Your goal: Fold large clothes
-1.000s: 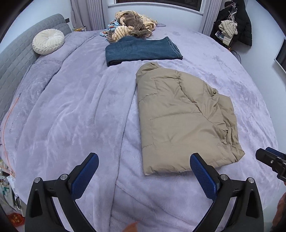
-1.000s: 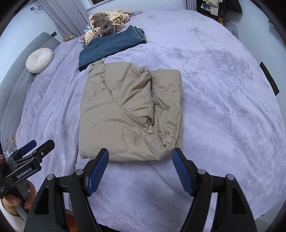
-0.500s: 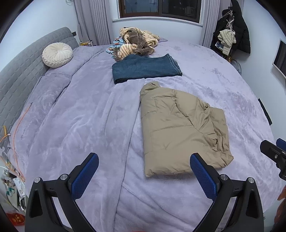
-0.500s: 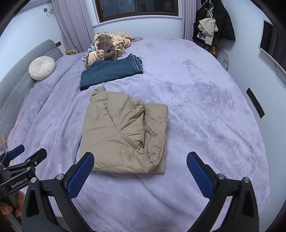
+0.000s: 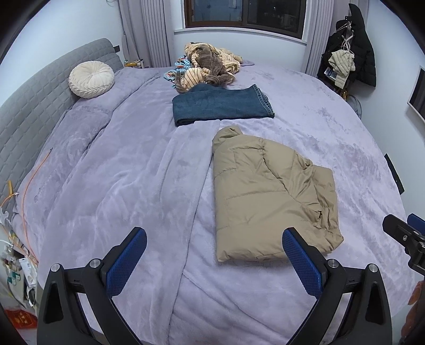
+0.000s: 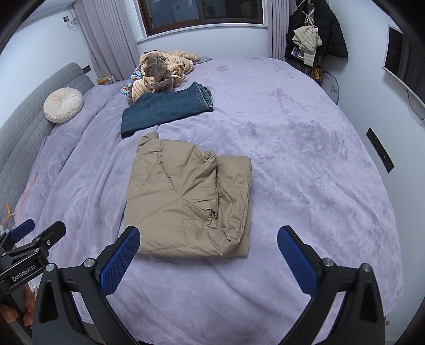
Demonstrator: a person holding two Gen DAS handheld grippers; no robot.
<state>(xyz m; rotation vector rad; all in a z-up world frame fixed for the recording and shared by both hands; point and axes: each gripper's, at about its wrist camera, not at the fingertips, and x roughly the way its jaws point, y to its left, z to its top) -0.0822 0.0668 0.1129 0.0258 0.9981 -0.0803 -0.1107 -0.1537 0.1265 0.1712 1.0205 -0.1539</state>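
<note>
Our left gripper [image 5: 212,258] stays wide open and holds nothing. The folded tan jacket [image 6: 191,201] lies flat on the purple bed [image 6: 305,164], farther from us than before. Our right gripper [image 6: 208,253] has opened wide and is empty too.

A lilac plush blanket [image 5: 119,185] covers the bed. At 11 o'clock in the left wrist view, a round cream pleated cushion [image 5: 91,79] leans on the grey quilted headboard [image 5: 29,111]. At 12 o'clock, a dark window [image 5: 247,13] sits between pale curtains [image 5: 148,31]. At 2 o'clock, a black coat [image 5: 364,53] hangs in the corner with a beige puffer garment [image 5: 342,66] in front of it. A wall-mounted screen [image 6: 406,63] shows at 2 o'clock in the right wrist view. An orange cable [image 5: 29,185] runs along the bed's edge at 9 o'clock.
</note>
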